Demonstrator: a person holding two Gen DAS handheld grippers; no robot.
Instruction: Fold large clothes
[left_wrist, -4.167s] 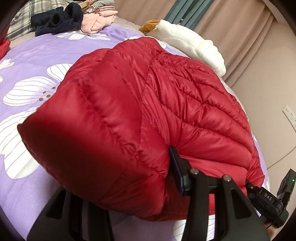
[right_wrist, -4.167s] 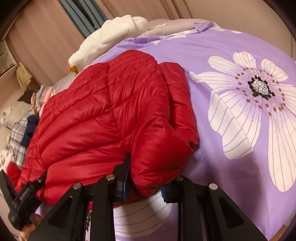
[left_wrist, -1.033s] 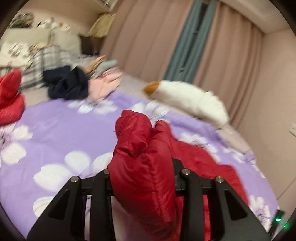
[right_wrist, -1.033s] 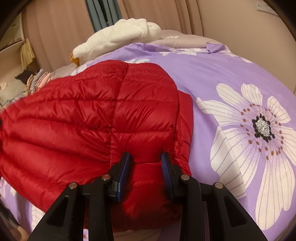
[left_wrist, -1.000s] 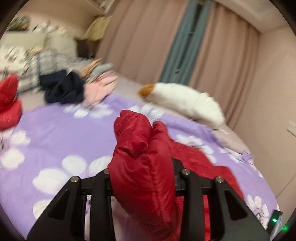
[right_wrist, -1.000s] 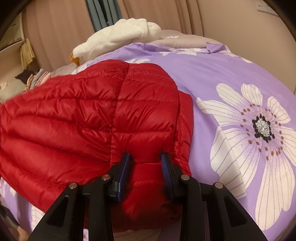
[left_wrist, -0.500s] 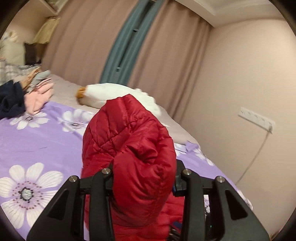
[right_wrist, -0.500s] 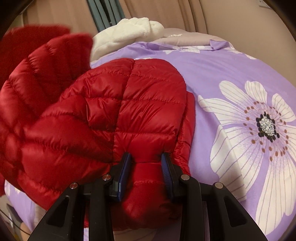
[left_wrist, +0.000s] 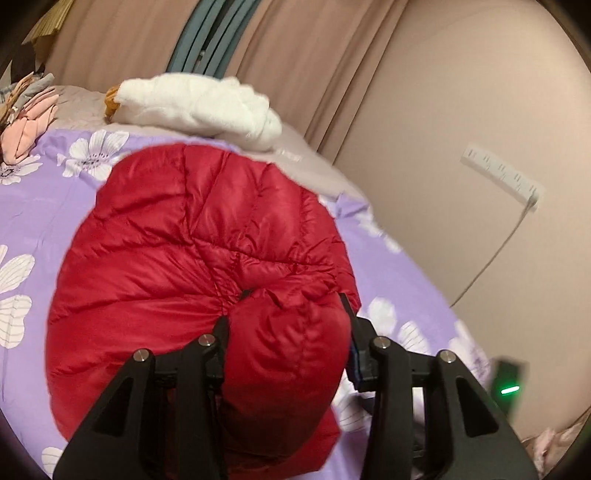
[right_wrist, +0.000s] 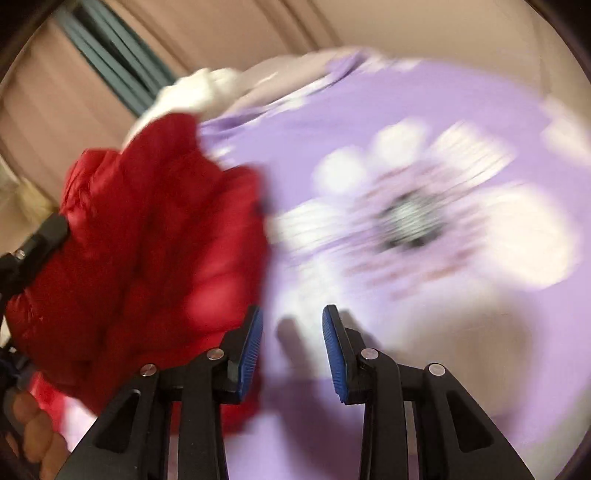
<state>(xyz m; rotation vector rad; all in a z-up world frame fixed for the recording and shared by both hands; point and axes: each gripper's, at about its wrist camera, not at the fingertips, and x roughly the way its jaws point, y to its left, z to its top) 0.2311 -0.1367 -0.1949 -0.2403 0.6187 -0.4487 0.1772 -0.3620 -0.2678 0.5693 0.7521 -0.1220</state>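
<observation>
Bed, purple floral sheet (left_wrist: 44, 206). Red down jacket (left_wrist: 192, 251) lies folded mid-bed. Left gripper (left_wrist: 288, 332) jaws, just easing wider, hold a puffy fold of it. Right gripper (right_wrist: 291, 343), beside the jacket's edge, part-open, nothing between its pads; view blurred.

I can read no text, label, brand or number anywhere in my two views. The small black device (left_wrist: 509, 387) beside my left tongs shows only a lit green bar, with no lettering I can make out.
</observation>
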